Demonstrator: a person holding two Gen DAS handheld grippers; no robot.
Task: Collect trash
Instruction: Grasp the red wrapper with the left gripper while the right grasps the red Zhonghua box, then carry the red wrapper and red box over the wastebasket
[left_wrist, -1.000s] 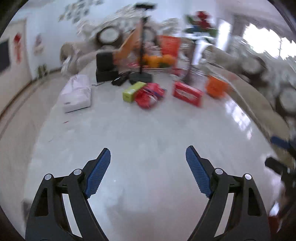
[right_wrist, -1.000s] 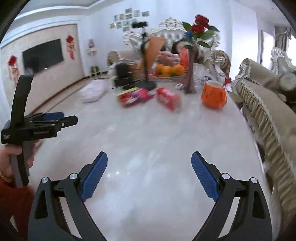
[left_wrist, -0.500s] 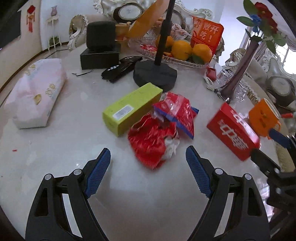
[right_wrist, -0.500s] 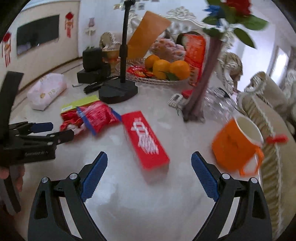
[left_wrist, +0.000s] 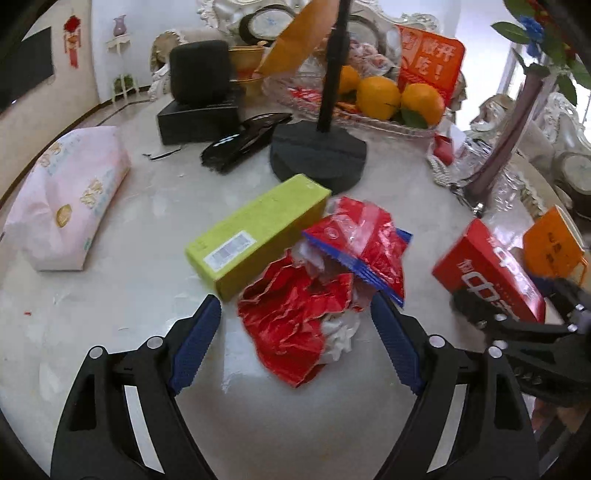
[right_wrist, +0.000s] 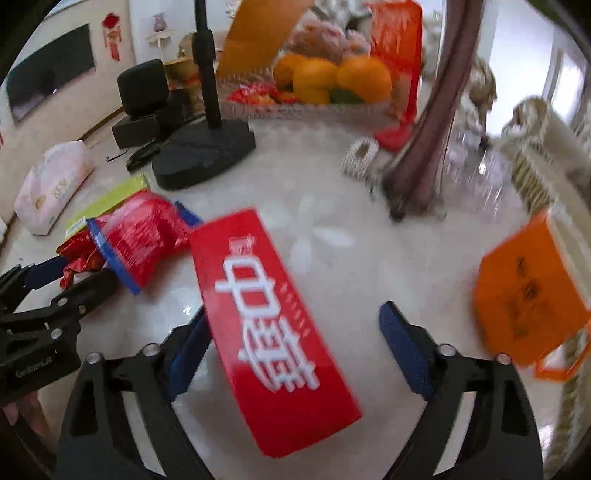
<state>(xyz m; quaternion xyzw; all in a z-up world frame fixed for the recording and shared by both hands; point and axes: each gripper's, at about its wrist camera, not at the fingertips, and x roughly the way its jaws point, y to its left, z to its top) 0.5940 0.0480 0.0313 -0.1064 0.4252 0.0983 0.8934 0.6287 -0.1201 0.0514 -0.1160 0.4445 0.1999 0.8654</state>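
Left tool (left_wrist: 291, 332) and right tool (right_wrist: 295, 339) both spread wide.

On the table (left_wrist: 122, 280), the crumpled wrapper (left_wrist: 295, 325) lies between the spread fingers of the left gripper (left_wrist: 295, 332), with the snack bag (left_wrist: 365, 243) partly over its far right edge and the long box (left_wrist: 258, 229) touching it on the left. Behind these stands the stand base (left_wrist: 319, 153), the fruit tray (left_wrist: 369, 118) behind that, and the tissue pack (left_wrist: 66, 199) far left. The flat carton (right_wrist: 269, 325) lies between the right gripper's (right_wrist: 295, 347) fingers, seemingly nearer the left one, with the cup (right_wrist: 532, 291) to its right.
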